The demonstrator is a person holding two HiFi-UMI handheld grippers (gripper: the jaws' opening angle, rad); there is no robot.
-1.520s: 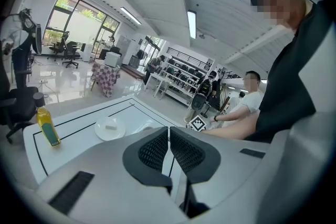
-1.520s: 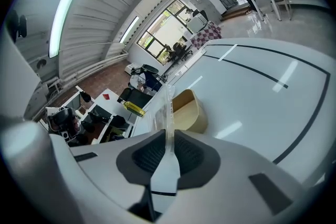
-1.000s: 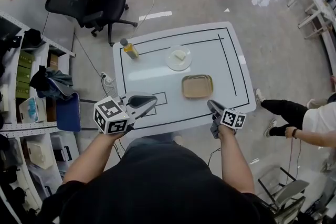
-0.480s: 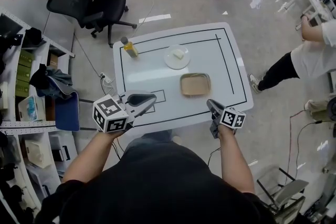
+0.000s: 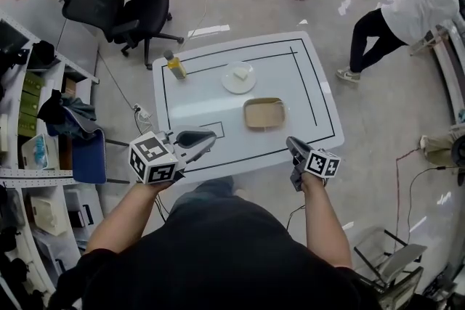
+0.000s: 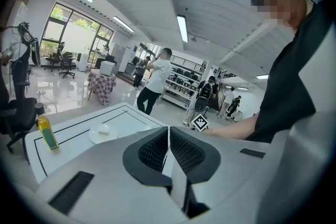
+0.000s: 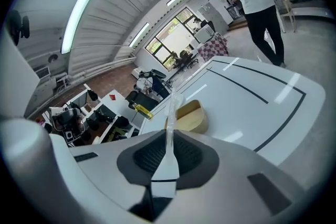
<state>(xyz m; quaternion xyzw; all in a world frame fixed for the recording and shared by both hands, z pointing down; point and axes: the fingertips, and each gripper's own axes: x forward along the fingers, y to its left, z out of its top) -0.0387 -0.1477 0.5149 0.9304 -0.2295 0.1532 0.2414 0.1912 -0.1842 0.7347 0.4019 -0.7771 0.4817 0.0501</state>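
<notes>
Whereas overhead hides it, the left gripper shows jaws together (empty).

The left gripper has its jaws pressed together on nothing, and beyond them a plate sits on the table, a bottle left of the plate, a person standing behind it.

Hidden, masked, or too small to tell

Covered by the left gripper: the near left corner of the counter. Too small to identify: the white piece on the plate. In the right gripper view, masked by the right gripper: the near side of the tan tray. Illegible: the label on the bottle.
</notes>
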